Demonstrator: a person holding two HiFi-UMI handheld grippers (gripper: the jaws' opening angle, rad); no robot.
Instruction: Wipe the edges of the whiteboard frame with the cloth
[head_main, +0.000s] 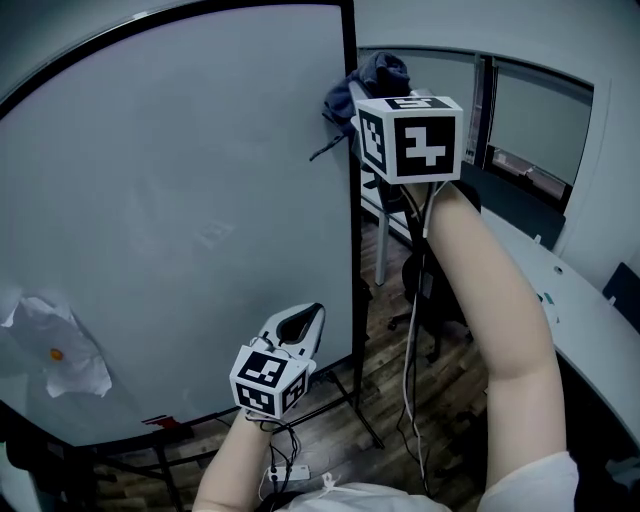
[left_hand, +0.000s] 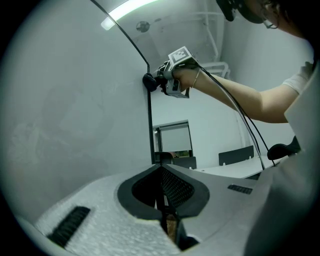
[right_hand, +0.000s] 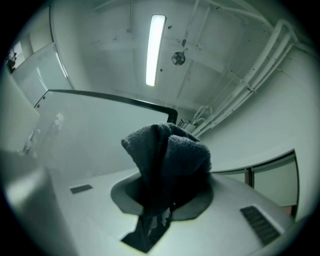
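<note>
The right claw is clamped on the dark cloth, pressing it to the whiteboard frame at its right edge, near the top corner. The left claw is closed on nothing, low beside that edge.

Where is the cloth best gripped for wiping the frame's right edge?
By its bunched tail, coming from the side away from the whiteboard frame, as the right gripper does: the cloth bulges past the jaw tips as a thick pad facing the edge.
</note>
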